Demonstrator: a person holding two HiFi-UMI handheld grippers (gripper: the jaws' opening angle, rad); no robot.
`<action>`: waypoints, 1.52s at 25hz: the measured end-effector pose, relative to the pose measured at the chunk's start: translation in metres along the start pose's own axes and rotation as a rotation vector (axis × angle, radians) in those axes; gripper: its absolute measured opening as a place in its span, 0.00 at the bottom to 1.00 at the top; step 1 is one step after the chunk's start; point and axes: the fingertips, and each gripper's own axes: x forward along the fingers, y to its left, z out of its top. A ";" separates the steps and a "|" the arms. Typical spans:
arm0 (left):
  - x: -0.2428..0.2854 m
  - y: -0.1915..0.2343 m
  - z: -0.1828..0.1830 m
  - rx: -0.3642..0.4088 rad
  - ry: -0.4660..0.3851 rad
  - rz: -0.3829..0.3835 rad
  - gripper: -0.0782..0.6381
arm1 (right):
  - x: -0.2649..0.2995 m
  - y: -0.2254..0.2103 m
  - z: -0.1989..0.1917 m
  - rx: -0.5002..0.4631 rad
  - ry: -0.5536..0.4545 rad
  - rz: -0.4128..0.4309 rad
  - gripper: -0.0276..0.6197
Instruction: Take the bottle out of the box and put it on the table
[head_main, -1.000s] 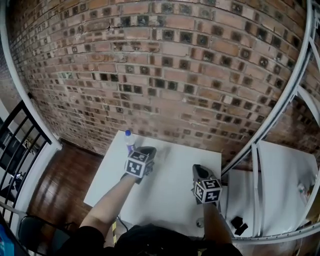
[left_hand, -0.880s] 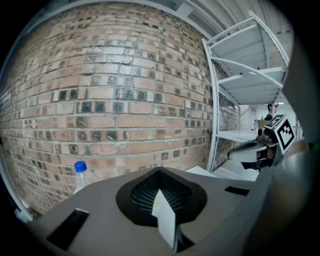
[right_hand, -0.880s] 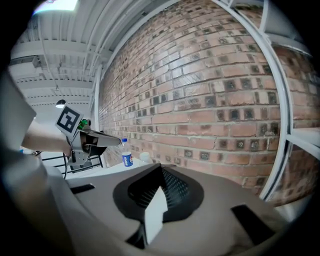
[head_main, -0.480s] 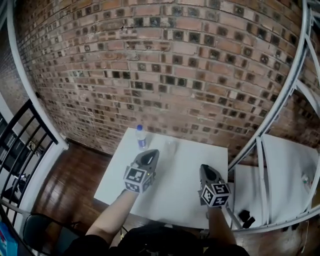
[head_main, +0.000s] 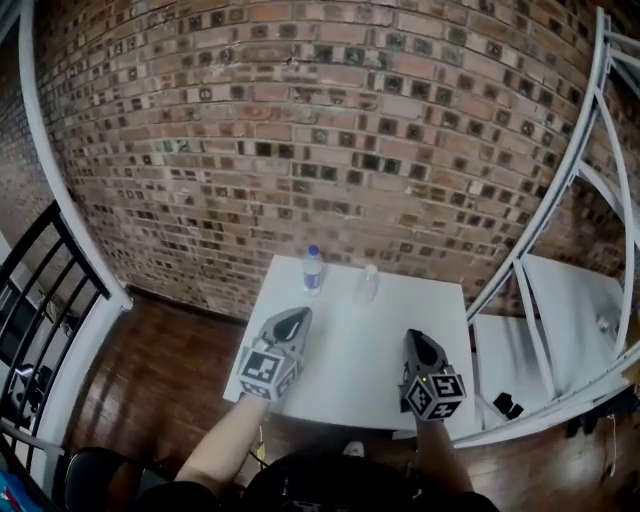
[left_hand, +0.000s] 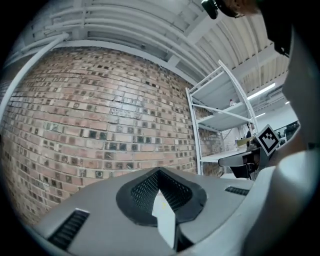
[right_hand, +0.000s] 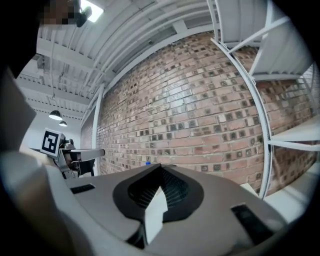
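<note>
A clear bottle with a blue cap (head_main: 313, 268) stands upright at the far edge of the white table (head_main: 350, 375). Just right of it stands a second clear, cap-less vessel (head_main: 367, 285). No box is in view. My left gripper (head_main: 296, 316) hangs over the table's near left part, well short of the bottle, shut and empty. My right gripper (head_main: 415, 339) is over the near right part, also shut with nothing in it. In the right gripper view only the bottle's blue cap (right_hand: 147, 162) peeks over the closed jaws.
A brick wall (head_main: 330, 150) rises straight behind the table. A white metal shelf rack (head_main: 560, 300) stands at the right, a black railing (head_main: 50, 290) at the left. Dark wooden floor (head_main: 160, 370) lies left of the table, with a chair at the lower left.
Both grippers have drawn back from the bottle toward the table's near side and risen. The bottle stays standing at the far edge. The clear vessel beside it now shows plainly.
</note>
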 end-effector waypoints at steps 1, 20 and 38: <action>-0.015 0.002 0.001 0.004 0.003 -0.012 0.11 | -0.007 0.011 -0.002 0.000 0.000 -0.006 0.05; -0.128 0.005 -0.008 -0.083 0.016 0.021 0.11 | -0.118 0.041 -0.036 0.077 -0.007 -0.081 0.04; -0.120 0.002 -0.004 -0.060 0.012 0.073 0.11 | -0.095 0.022 -0.024 0.063 -0.016 -0.010 0.04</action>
